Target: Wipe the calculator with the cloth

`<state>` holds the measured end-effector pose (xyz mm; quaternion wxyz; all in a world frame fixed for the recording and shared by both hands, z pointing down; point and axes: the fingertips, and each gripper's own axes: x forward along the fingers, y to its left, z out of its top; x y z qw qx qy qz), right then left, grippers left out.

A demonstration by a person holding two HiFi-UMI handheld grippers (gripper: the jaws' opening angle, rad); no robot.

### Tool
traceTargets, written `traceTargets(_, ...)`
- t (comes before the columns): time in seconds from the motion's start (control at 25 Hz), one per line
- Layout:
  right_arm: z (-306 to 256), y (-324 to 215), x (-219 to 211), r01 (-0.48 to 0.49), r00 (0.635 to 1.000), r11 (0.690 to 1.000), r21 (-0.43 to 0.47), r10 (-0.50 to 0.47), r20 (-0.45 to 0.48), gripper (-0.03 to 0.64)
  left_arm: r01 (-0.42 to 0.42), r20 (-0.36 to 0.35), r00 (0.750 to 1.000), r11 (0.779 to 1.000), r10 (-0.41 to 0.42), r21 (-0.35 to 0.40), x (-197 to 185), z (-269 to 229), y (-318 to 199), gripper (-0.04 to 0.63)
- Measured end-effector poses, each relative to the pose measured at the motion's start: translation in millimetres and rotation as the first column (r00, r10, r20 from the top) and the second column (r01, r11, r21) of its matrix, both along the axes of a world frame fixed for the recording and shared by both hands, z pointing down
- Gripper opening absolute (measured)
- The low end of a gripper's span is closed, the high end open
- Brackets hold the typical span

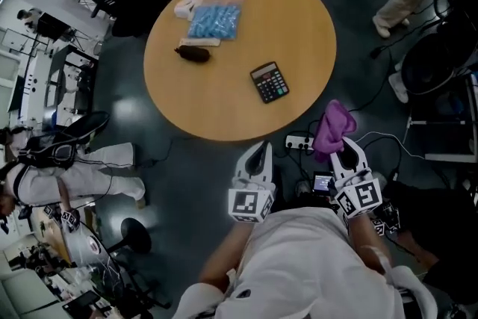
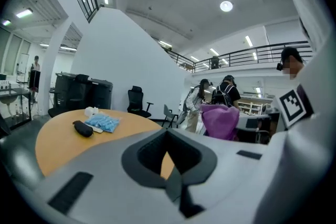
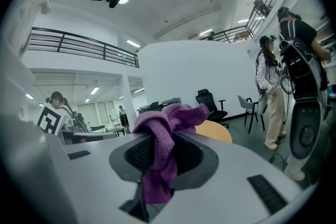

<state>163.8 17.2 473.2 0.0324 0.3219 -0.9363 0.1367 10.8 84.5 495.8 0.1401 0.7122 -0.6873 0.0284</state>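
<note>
1. Left gripper (image 2: 169, 157): jaws pressed together, nothing between them
2. Right gripper (image 3: 160, 162): jaws pinching the purple cloth (image 3: 168, 120), which bunches up over their tips and hides them
3. Calculator (image 1: 269, 81): keys up on the round table (image 1: 224, 116), well apart from both grippers
4. Left gripper's own body blocks the table's near part in its view

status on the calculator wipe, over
Left gripper shut, empty. Right gripper shut on purple cloth, both short of the table. Calculator untouched. Black pouch, blue bag well clear.
</note>
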Motion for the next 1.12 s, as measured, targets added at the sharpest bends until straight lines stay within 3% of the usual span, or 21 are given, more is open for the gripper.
traceTargets(0.12,4.8,-14.8,-24.2,-0.055,0.998,0.998,-0.025,0.055,0.000,0.091,-0.105,-0.010,0.994,0.994,0.105,-0.026,-23.5,10.6,-34.0,0.006)
traceTargets(0.24,3.1,-33.8,-44.2,-0.122,0.993,0.992,-0.044,0.122,-0.001,0.091,-0.229,0.006,0.973,0.972,0.229,-0.055,-43.0,19.2,-69.7,0.006)
traceTargets(0.32,-1.0,-45.1,-53.0,-0.158,0.987,0.986,-0.045,0.158,-0.004,0.091,-0.313,0.035,0.948,0.945,0.317,-0.092,-53.8,27.1,-93.3,0.006)
traceTargets(0.4,-4.4,-54.1,-58.6,-0.184,0.983,0.982,-0.049,0.184,-0.007,0.091,-0.409,0.060,0.905,0.900,0.421,-0.151,-61.8,38.3,-116.6,0.007)
traceTargets(0.52,-3.8,-62.7,-60.9,-0.199,0.980,0.978,-0.063,0.198,-0.019,0.090,-0.584,0.039,0.792,0.776,0.609,-0.239,-62.4,59.1,-151.5,0.008)
traceTargets(0.64,6.3,-69.7,-59.6,-0.204,0.979,0.975,-0.090,0.202,-0.030,0.091,-0.656,0.024,0.705,0.665,0.709,-0.357,-74.4,94.1,-198.2,0.011)
traceTargets(0.68,10.5,-71.1,-58.3,-0.204,0.979,0.974,-0.100,0.201,-0.035,0.091,-0.672,0.010,0.672,0.615,0.741,-0.412,-78.8,111.9,-212.4,0.012)
traceTargets(0.72,15.3,-72.8,-57.2,-0.203,0.979,0.973,-0.109,0.200,-0.040,0.091,-0.691,-0.021,0.632,0.551,0.775,-0.468,-81.9,130.3,-225.3,0.021)
traceTargets(0.8,27.6,-76.9,-56.2,-0.203,0.979,0.971,-0.130,0.197,-0.053,0.091,-0.715,-0.107,0.554,0.406,0.826,-0.569,-86.3,164.5,-248.6,0.071)
traceTargets(0.84,34.4,-78.8,-56.4,-0.204,0.979,0.969,-0.143,0.197,-0.059,0.091,-0.711,-0.134,0.530,0.352,0.837,-0.609,-89.4,180.3,-260.6,0.109)
traceTargets(1.0,54.0,-81.9,-55.3,-0.216,0.976,0.957,-0.194,0.203,-0.084,0.091,-0.664,-0.184,0.481,0.220,0.857,-0.714,-94.9,231.1,-296.2,0.134)
traceTargets(1.12,59.0,-82.3,-47.7,-0.236,0.971,0.946,-0.223,0.219,-0.099,0.091,-0.661,-0.281,0.436,0.092,0.855,-0.745,-88.4,256.9,-295.6,0.135)
